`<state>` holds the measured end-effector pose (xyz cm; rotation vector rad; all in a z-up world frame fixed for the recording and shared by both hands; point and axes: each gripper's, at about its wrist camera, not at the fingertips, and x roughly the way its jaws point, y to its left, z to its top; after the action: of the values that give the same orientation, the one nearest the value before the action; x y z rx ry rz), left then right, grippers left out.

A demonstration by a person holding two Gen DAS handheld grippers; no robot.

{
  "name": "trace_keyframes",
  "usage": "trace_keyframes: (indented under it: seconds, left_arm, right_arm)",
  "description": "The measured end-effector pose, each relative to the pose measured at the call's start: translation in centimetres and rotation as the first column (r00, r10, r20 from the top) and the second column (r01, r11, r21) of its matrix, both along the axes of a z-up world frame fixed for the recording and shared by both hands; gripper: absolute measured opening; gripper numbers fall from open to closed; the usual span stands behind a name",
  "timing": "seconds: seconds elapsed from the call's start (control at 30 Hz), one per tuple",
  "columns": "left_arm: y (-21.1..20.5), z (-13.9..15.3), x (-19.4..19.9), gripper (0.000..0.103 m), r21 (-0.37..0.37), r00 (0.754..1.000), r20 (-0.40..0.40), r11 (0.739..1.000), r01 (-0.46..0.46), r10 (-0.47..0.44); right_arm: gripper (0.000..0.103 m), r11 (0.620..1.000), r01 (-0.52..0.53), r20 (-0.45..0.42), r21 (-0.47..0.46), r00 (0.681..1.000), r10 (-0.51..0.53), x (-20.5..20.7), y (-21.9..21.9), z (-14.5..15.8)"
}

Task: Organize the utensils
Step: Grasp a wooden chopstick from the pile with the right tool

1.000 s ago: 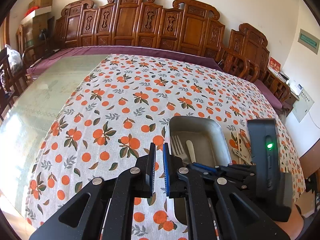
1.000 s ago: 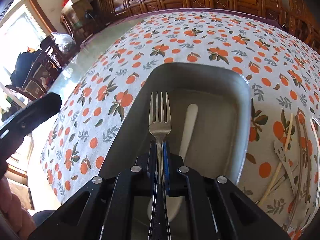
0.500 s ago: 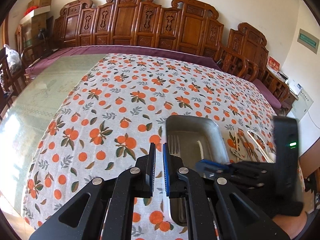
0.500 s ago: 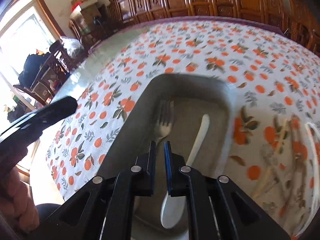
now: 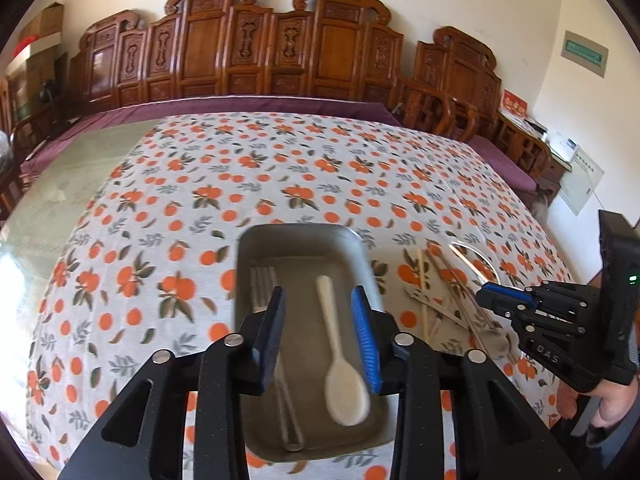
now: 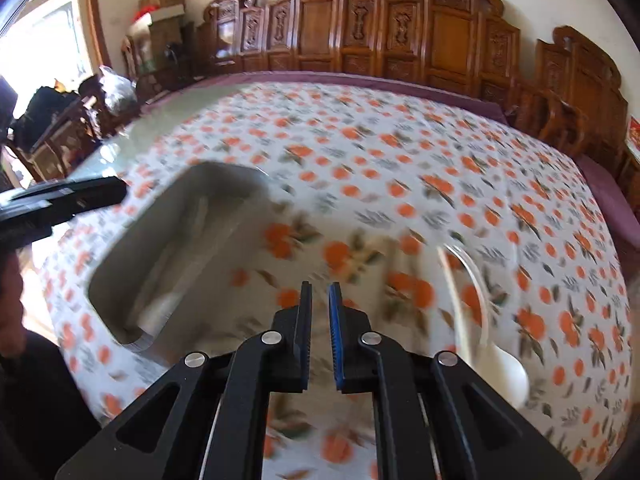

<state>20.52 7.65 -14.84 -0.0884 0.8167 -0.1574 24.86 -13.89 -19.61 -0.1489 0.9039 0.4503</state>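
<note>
A grey metal tray (image 5: 304,236) lies on the orange-print tablecloth and holds a metal fork (image 5: 262,280) and a white spoon (image 5: 340,372). My left gripper (image 5: 318,312) is open above the tray, its fingers on either side of the spoon handle, empty. My right gripper (image 6: 319,304) is nearly shut and empty, over the cloth right of the tray (image 6: 132,264); it also shows in the left wrist view (image 5: 486,298). Loose chopsticks and utensils (image 5: 440,300) lie right of the tray. A white spoon (image 6: 506,372) lies by my right gripper, blurred.
The tablecloth (image 5: 280,184) covers a glass-topped table whose bare glass (image 5: 60,184) shows at the left. Carved wooden chairs (image 5: 280,56) line the far edge. A person's hand (image 5: 612,404) holds the right gripper at the right.
My right gripper let go of the fork in the tray and swung right toward the loose utensils. My left gripper opened and moved over the tray.
</note>
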Motion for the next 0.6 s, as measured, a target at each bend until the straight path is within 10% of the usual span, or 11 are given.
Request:
trace_keyframes:
  seconds: [0.6]
  left_arm:
    - [-6.3, -1.4, -0.3, 0.04, 0.041, 0.99, -0.033, 0.99, 0.137, -0.135]
  right_arm:
    - [0.02, 0.999, 0.037, -0.089, -0.027, 0.995, -0.04, 0.9, -2.4, -5.6]
